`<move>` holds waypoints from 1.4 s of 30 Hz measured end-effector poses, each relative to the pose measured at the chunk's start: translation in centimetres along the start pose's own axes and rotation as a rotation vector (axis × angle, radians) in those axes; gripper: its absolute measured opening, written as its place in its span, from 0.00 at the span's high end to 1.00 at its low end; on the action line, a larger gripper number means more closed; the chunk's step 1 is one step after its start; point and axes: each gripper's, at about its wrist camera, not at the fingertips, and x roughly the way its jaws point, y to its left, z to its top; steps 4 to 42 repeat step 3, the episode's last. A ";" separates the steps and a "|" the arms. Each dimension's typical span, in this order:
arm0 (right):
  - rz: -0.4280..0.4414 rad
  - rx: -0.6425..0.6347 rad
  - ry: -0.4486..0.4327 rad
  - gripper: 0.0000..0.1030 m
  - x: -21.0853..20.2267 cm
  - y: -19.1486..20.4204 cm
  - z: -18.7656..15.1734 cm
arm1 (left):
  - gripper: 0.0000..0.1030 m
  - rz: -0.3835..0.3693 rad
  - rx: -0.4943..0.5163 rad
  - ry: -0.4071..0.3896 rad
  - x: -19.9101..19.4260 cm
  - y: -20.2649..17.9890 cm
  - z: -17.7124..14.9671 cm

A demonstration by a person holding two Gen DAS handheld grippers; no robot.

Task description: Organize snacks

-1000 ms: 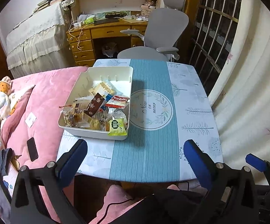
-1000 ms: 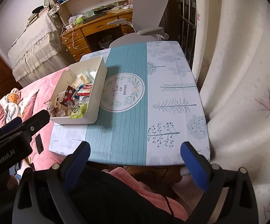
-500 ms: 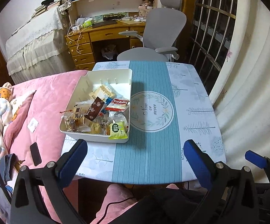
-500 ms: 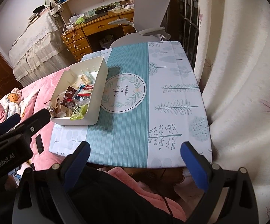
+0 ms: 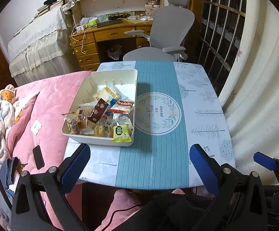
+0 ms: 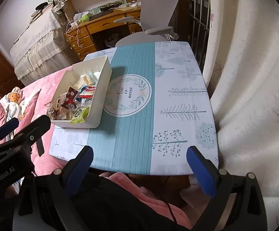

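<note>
Mixed wrapped snack packets [image 5: 102, 115] all lie piled in the white rectangular plastic bin [image 5: 100, 141] at 10 o'clock on the teal-and-white tablecloth [image 5: 154, 161], both blue-padded tongs, left gripper [image 5: 139, 165] and right gripper [image 6: 139, 165], wide, empty, held back at 6 o'clock; fits either sorted or pre-sorting.

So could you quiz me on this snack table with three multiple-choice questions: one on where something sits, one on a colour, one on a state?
1. Where does the white bin sit on the table?
A. left side
B. centre circle
C. right edge

2. What colour is the packet at the bin's near corner?
A. red
B. yellow-green
C. blue

3. How do the jaws of the left gripper and right gripper stand?
A. both shut on snacks
B. one shut
C. both open, empty

Answers: 1 A, the bin lies beside the pink bedding. 2 B, it overhangs the rim. 3 C, wide gaps show bare cloth.
</note>
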 end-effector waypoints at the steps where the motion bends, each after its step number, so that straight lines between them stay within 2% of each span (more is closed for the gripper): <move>1: 0.001 -0.001 0.003 0.05 0.1 -0.1 0.0 | 0.01 -0.001 0.000 0.005 0.1 0.0 0.0; 42: 0.002 -0.001 0.007 0.05 0.2 -0.3 -0.1 | 0.01 0.003 0.002 0.013 0.1 -0.1 0.0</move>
